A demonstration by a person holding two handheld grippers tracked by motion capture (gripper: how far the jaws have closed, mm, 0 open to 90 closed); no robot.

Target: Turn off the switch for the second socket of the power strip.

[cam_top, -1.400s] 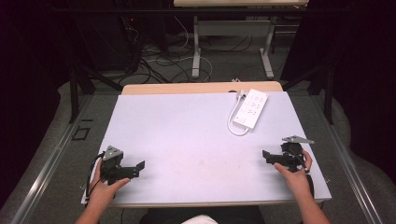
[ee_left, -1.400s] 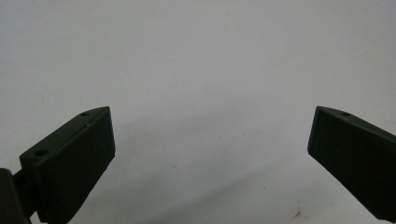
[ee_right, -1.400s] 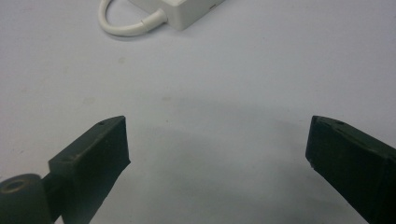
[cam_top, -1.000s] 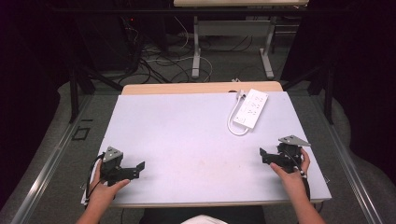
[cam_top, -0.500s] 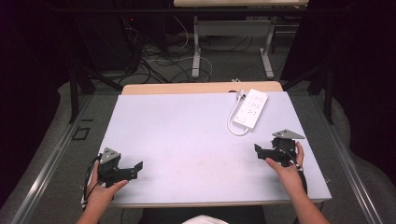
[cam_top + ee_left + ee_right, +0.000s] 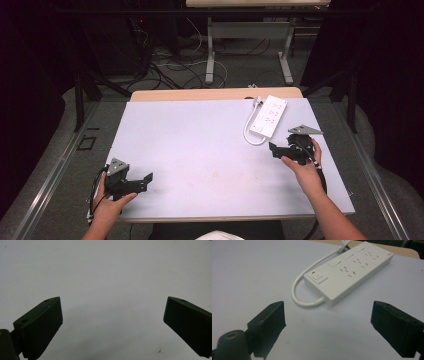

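Right gripper (image 6: 274, 148) has moved up the table toward the white power strip (image 6: 269, 116), while the left gripper (image 6: 145, 179) stays near the front left edge.

Both grippers' jaws stand wide apart with nothing between them. Seen along the right gripper's jaws, the power strip (image 6: 348, 270) lies flat near the table's (image 6: 200, 135) far right edge, just ahead of the jaws and not touching them, its white cord (image 6: 303, 293) looping from the near end. Its switch button carries a power symbol beside a small red mark; no brand name or other writing can be read.
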